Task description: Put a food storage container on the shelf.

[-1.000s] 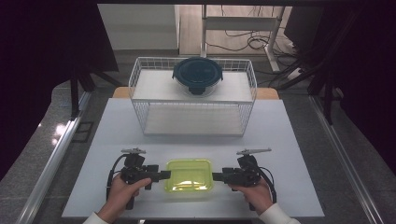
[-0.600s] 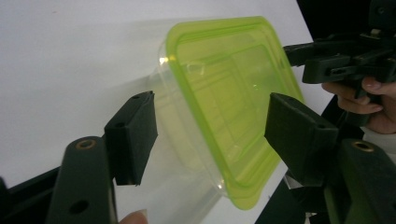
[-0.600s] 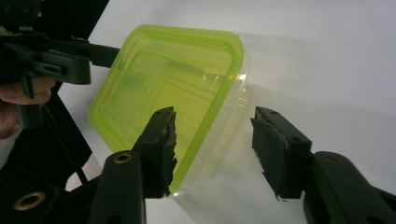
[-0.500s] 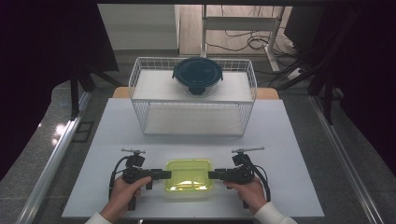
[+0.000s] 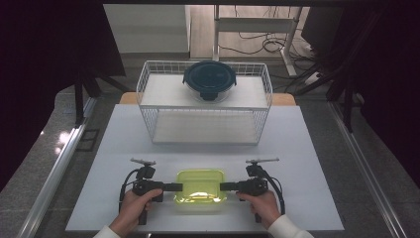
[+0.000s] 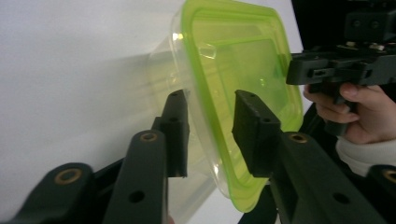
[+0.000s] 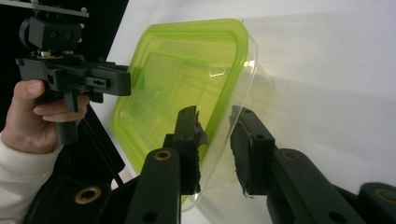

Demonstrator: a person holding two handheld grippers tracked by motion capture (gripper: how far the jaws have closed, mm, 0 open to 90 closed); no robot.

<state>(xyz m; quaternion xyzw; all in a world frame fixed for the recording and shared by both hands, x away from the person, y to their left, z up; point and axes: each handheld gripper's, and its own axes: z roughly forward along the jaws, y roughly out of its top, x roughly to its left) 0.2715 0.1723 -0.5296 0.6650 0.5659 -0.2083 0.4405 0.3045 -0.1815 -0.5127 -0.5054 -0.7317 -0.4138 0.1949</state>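
At the near edge of the white table (image 5: 124, 148), our left claw (image 5: 177, 187) and right claw (image 5: 224, 186) straddle, jaws spread, opposite rims of the clear plastic box with lime-green lid (image 5: 200, 186), likely light, slippery and flexible, so we'd grip the stiffer lid rim.

A lidded container (image 5: 200, 193) is sitting on the table (image 5: 307, 148) near its near edge, about midway between left and right. The left gripper (image 5: 174, 187) is lying just to the container's left and the right gripper (image 5: 225, 186) just to its right, each one's jaws straddling the rim on its side. A hand (image 5: 132, 208) is sitting behind the left gripper at the near-left, and another hand (image 5: 260, 204) behind the right gripper at the near-right. Farther back, well apart from the container, a wire rack (image 5: 148, 84) is standing across the table's far part. A round lidded bowl (image 5: 209, 79) is resting on the rack's upper shelf, about at its middle
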